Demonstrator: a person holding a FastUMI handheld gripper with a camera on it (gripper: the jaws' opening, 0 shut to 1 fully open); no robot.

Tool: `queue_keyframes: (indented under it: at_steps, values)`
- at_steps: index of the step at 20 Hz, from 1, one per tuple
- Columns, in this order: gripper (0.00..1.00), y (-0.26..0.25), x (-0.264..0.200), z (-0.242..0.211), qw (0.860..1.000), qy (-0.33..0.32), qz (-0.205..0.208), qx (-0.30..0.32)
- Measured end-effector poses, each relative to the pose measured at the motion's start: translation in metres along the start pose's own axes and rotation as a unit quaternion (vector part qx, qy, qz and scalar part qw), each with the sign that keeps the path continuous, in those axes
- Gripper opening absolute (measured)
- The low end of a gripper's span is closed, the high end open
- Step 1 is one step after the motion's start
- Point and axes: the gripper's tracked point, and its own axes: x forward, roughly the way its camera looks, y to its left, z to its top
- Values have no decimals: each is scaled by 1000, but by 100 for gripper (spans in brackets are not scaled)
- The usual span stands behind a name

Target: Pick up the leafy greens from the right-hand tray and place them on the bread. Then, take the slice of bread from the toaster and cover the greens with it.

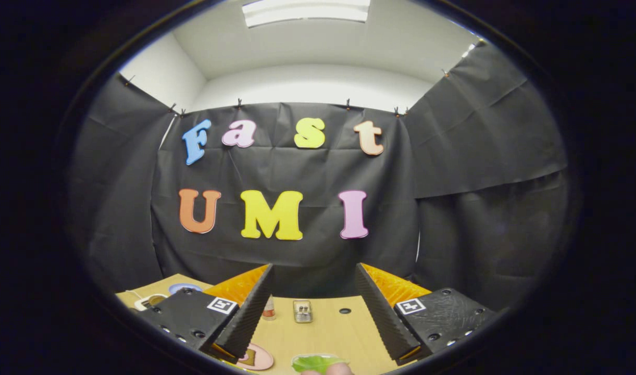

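Greens first: leafy greens [318,363], a pale green piece lying low between the two fingers and nearest the lens, on what looks like a clear tray whose outline cannot be made out. Something rounded and pinkish sits just under the leaf; what it is cannot be told.

Item, table [323,333]: light wood top, running ahead of the fingers to the black booth wall. Largest thing in use.

Item, gripper [313,317]: fingers spread wide, well apart, nothing between the pads. Neither finger touches the leaf; both hang above the tabletop, tilted up toward the wall.

Item, pink plate [258,358]: round, just beside the left finger and partly hidden by it, carrying a brownish square, probably the bread that should receive the greens. No green shows on it.

Item, toaster [302,311]: small metallic box beyond the fingers, near the far side of the table. Whether a slice stands in it is too small to tell.

Item, small bottle [269,310]: reddish, just beside the toaster, close to the left finger.

Item, dark round spot [345,311]: on the wood to the other side of the toaster, a hole or a cap.

Item, further plates [166,296]: beyond the left finger, at the table's far left; contents unclear.

Status, as judged: nothing done yet. Greens unlifted, bread uncovered, toaster slice untouched. Both halves of the task remain; first move would be a descent and closing on the leaf.
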Motion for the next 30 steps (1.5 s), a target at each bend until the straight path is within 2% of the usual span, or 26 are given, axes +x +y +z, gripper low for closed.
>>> queue_keyframes:
  at_steps: [4,8,11,16,21,24,30]
  values:
    - [95,-9,2,-20,1000,23,11,13]
    - [95,-18,6,-75,988,108,41,101]
    - [96,-36,10,-131,969,184,30,165]
    - [95,-64,10,-237,922,298,4,246]
    - [95,-63,13,-348,881,387,-11,273]
    - [95,-66,15,-391,864,415,-19,285]
    - [95,-69,43,-435,847,444,-27,292]
